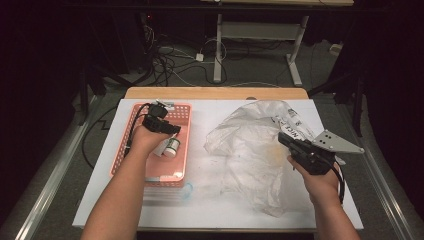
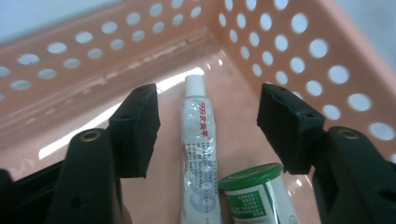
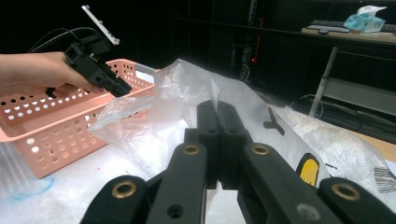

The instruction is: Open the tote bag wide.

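- This looks like a lab or test room set up for recording, not a home.
- A white work table [image 1: 300,210] stands on a grey floor [image 1: 65,165] with dark surroundings and light falling on the tabletop alone.
- Loose black cables [image 1: 170,62] lie tangled on the floor behind it.
- A height-adjustable desk frame [image 1: 295,55] with metal legs stands farther back.
- Another desk [image 3: 359,35] in the right gripper view carries a keyboard [image 3: 329,25].
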Demonstrator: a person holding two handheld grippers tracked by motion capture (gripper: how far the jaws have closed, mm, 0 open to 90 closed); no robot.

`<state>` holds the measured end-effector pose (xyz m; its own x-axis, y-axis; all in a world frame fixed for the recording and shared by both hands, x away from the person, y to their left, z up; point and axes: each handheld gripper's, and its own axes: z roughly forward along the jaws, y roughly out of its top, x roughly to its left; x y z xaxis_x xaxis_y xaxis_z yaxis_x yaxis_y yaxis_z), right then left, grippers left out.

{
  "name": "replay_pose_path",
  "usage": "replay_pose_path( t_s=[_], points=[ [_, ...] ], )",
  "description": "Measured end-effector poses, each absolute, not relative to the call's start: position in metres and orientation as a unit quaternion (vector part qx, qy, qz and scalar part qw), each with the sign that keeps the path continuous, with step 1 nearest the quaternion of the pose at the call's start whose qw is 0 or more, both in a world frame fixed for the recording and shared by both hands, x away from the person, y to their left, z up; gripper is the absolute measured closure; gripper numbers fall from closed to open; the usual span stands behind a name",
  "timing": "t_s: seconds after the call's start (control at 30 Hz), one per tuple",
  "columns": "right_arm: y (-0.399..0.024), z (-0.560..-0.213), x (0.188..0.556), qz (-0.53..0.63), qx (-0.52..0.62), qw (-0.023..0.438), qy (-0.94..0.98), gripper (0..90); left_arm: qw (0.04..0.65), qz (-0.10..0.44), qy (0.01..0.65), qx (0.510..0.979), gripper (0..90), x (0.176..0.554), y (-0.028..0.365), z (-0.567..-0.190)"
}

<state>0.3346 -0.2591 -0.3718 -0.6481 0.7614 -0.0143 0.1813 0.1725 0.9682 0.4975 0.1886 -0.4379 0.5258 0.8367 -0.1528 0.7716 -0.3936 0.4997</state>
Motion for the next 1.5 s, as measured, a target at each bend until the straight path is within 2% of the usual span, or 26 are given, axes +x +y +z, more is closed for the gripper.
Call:
replay_pose_path(
  t_s=[0.4, 0.67, 1.33, 1.4, 1.47, 1.5],
  points=[
    [-0.259, -0.373, 0.335, 0.551, 0.329, 0.26, 0.721, 90.0, 0.223, 0.041, 0.49, 0.842, 50.3, 0.51, 0.185, -0.45],
    [-0.259, -0.373, 0.335, 0.552, 0.33, 0.26, 0.72, 90.0, 0.2, 0.052, 0.494, 0.845, 55.6, 0.511, 0.188, -0.454],
    [-0.259, -0.373, 0.334, 0.552, 0.329, 0.261, 0.72, 90.0, 0.163, 0.058, 0.509, 0.843, 54.2, 0.511, 0.195, -0.458],
    [-0.259, -0.373, 0.334, 0.552, 0.328, 0.261, 0.721, 90.0, 0.163, 0.056, 0.508, 0.844, 57.7, 0.511, 0.195, -0.458],
    [-0.258, -0.373, 0.333, 0.552, 0.328, 0.261, 0.721, 90.0, 0.164, 0.057, 0.506, 0.845, 65.3, 0.51, 0.194, -0.458],
    [-0.258, -0.373, 0.333, 0.552, 0.328, 0.26, 0.721, 90.0, 0.165, 0.057, 0.507, 0.844, 65.5, 0.51, 0.194, -0.458]
  ],
)
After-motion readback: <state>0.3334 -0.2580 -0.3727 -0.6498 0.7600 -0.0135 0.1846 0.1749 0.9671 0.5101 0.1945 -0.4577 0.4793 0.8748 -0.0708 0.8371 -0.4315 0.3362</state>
